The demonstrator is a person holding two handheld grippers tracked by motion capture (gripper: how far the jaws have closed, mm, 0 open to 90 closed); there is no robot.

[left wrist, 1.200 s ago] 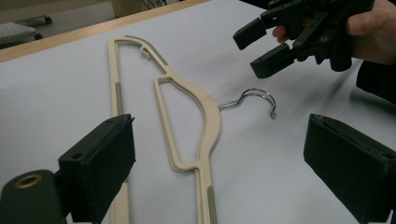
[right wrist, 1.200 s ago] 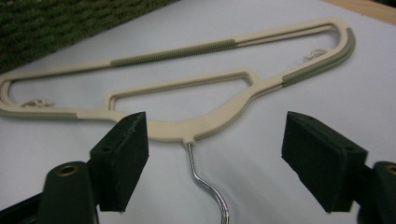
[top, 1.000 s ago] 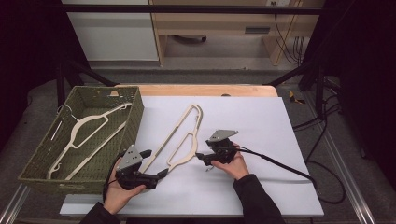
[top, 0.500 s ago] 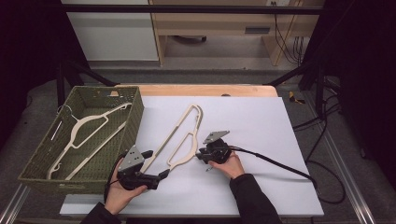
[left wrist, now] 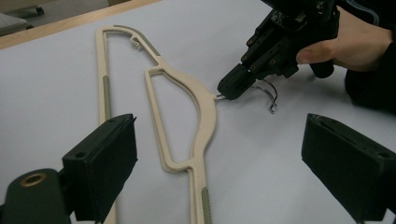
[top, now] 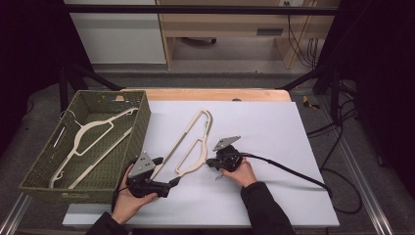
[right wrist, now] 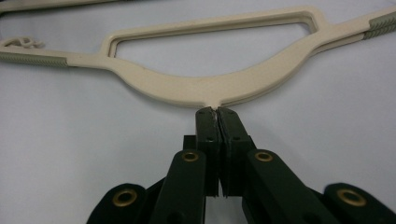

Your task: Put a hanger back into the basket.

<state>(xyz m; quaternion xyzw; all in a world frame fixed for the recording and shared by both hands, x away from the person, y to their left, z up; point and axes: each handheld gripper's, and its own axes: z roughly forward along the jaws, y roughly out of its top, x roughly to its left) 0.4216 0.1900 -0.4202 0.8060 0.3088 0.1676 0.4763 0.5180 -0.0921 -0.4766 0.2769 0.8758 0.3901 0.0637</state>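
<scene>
Hangers, three: one on table (top: 274, 127), right gripper (top: 214, 162) jaws clamped on its hook (left wrist: 266, 91); left gripper (top: 171, 183) jaws apart.

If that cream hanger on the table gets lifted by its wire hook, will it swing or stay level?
The hanger looks thin and light, probably stiff. Held only at the hook by the right gripper, it would likely pivot and dangle.
</scene>
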